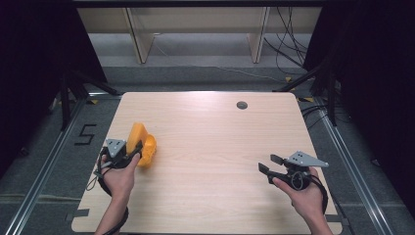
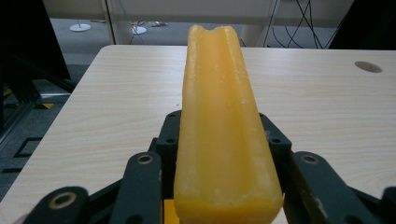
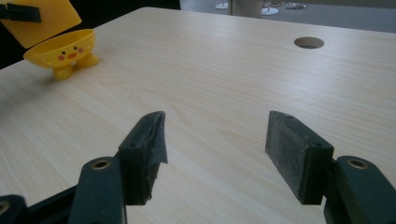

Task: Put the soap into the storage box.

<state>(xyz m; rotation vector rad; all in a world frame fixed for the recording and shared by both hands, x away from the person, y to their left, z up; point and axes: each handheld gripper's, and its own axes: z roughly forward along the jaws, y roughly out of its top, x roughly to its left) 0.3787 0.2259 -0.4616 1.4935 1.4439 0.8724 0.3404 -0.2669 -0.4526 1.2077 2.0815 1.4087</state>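
Observation:
A yellow duck-faced bowl (image 1: pixel 149 149) on small feet stands near the table's left edge; the right gripper view shows it far off (image 3: pixel 63 49). A flat yellow-orange piece (image 1: pixel 136 135) rises tilted above the bowl's left side. My left gripper (image 1: pixel 136 147) is shut on this piece. In the left gripper view the flat piece (image 2: pixel 219 121) runs edge-on between the jaws of the left gripper (image 2: pixel 223 135). Whether the piece is joined to the bowl I cannot tell. My right gripper (image 1: pixel 269 164) hovers open over the table's right front, and the right gripper (image 3: pixel 217 126) has nothing between its jaws.
The light wooden table (image 1: pixel 220 137) has a round cable hole (image 1: pixel 242 105) near its far edge. Dark frame legs and cables stand beyond the table on both sides. A number 5 is marked on the floor (image 1: pixel 86 134) at the left.

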